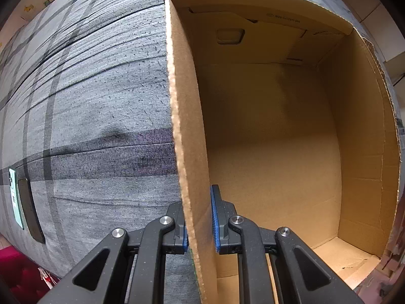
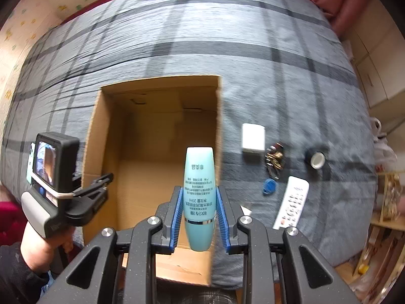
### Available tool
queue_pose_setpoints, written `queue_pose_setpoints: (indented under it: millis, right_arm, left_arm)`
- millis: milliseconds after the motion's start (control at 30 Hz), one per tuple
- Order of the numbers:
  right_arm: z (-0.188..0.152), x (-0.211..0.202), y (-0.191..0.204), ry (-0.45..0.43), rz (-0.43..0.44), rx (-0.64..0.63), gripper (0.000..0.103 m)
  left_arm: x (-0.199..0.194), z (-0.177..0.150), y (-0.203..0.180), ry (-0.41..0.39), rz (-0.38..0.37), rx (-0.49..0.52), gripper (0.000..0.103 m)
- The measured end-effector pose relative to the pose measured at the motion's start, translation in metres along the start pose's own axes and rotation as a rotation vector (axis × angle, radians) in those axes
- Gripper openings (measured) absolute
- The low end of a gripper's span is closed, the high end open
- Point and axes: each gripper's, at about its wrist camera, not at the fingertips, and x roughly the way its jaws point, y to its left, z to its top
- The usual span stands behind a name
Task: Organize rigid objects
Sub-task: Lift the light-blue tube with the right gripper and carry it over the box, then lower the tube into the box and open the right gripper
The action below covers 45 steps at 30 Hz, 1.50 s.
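An open cardboard box [image 2: 157, 136] lies on a grey plaid bed cover; its inside shows empty in the left wrist view [image 1: 278, 152]. My left gripper [image 1: 200, 223] is shut on the box's left wall [image 1: 187, 126], one pad on each side; it also shows in the right wrist view [image 2: 101, 185]. My right gripper [image 2: 199, 217] is shut on a turquoise tube [image 2: 199, 192] with printed text, held above the box's near right corner.
On the cover right of the box lie a white block [image 2: 253, 138], a bunch of keys [image 2: 274, 159], a blue tag [image 2: 268, 186], a white remote [image 2: 292, 202] and a roll of black tape [image 2: 316, 159]. A mint phone [image 1: 16, 197] and a dark flat thing [image 1: 30, 210] lie left.
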Motion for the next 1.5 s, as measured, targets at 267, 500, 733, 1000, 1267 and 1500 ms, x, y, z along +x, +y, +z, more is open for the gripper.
queue_pose_setpoints:
  millis: [267, 500, 733, 1000, 1267, 1500]
  right_arm:
    - [0.012, 0.028, 0.036, 0.033, 0.043, -0.085, 0.027]
    - [0.018, 0.061, 0.053, 0.064, 0.067, -0.128, 0.027]
    - [0.022, 0.096, 0.063, 0.094, 0.1, -0.158, 0.027]
    - [0.025, 0.136, 0.063, 0.149, 0.137, -0.131, 0.028]
    - [0.031, 0.158, 0.063, 0.178, 0.151, -0.123, 0.028]
    - [0.039, 0.16, 0.059, 0.169, 0.176, -0.126, 0.041]
  left_arm:
    - [0.0, -0.003, 0.006, -0.001, -0.005, -0.011, 0.014]
    - [0.001, -0.002, 0.007, -0.001, -0.002, -0.025, 0.014]
    - [0.0, -0.002, 0.009, -0.003, -0.011, -0.04, 0.014]
    - [0.0, -0.002, 0.011, -0.004, -0.009, -0.046, 0.014]
    - [0.001, -0.002, 0.013, -0.003, -0.012, -0.052, 0.014]
    - [0.002, -0.002, 0.014, -0.001, -0.011, -0.052, 0.014]
